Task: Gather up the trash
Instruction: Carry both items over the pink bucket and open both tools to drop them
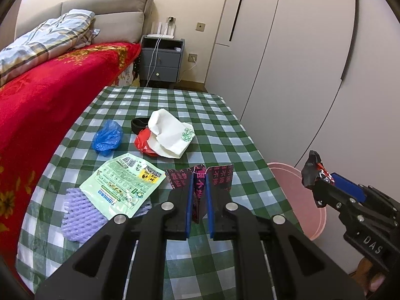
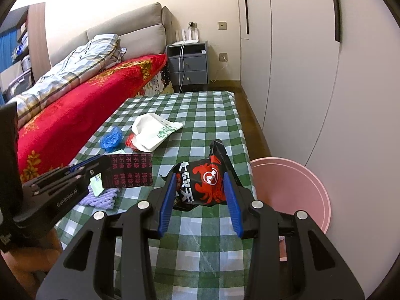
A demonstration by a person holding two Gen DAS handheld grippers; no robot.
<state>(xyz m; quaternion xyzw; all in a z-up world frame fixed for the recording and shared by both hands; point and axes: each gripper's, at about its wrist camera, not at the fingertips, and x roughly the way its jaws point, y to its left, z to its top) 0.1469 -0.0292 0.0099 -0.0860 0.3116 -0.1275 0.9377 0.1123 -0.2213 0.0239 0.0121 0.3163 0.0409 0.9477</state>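
A red blanket (image 1: 50,95) with gold flowers is covering the bed beside the desk (image 1: 200,105), and a plaid quilt (image 1: 45,40) is lying bunched against the beige headboard (image 1: 112,7). A grey nightstand (image 1: 161,60) is standing in the corner, white cables hanging down its front. Pale wardrobe doors (image 1: 300,62) are lining the right wall.
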